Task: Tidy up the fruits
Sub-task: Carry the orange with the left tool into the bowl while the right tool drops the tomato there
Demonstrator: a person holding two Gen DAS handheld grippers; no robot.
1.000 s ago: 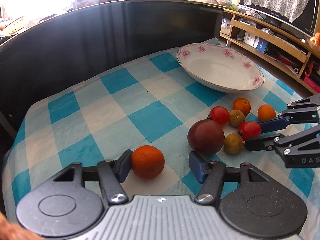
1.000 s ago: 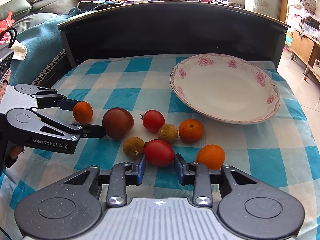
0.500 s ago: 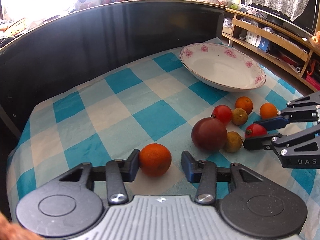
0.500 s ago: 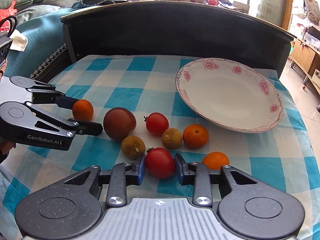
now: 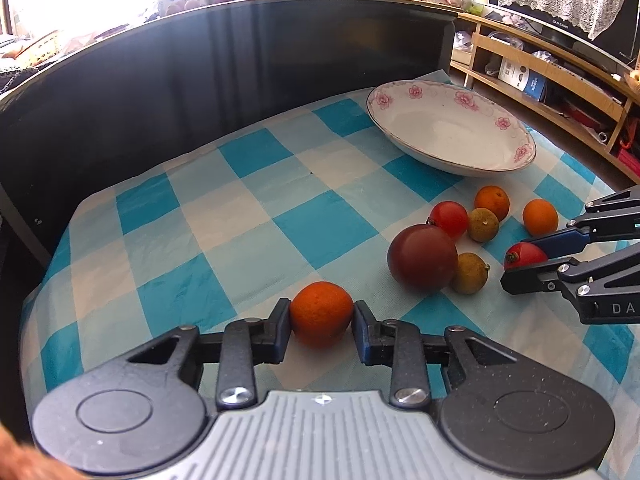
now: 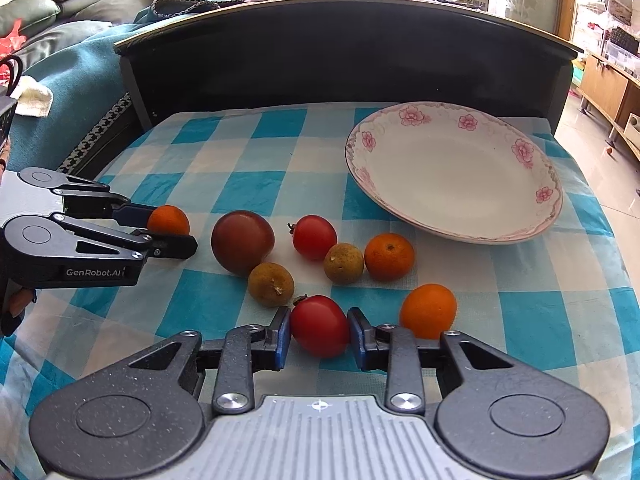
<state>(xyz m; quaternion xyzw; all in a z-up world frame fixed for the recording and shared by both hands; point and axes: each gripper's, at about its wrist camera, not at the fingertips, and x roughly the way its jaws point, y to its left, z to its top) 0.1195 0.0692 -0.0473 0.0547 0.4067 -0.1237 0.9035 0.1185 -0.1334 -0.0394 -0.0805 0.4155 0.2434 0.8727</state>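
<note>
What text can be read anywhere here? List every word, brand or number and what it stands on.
"GenRobot.AI": on the side of the black left gripper, seen from the right wrist.
"DA": cut off by the frame edge, on the side of the black right gripper, seen from the left wrist.
Print on the blue and white boxes on the wooden shelf is too small to read.

On my screens the tablecloth [image 6: 248, 196] is checked in turquoise, pale blue and white. The plate [image 6: 516, 224] is white, its rim ringed with pink flowers. I count three orange mandarins [image 6: 389, 256] — one deeper orange [image 5: 321, 314] — two glossy red tomatoes [image 6: 319, 325], two olive-brown longans [image 6: 271, 283], and one dark maroon fruit [image 6: 242, 241]. Both grippers I hold are black with blue pads [image 6: 283, 336]; the backboard [image 5: 200, 80] is black.
</note>
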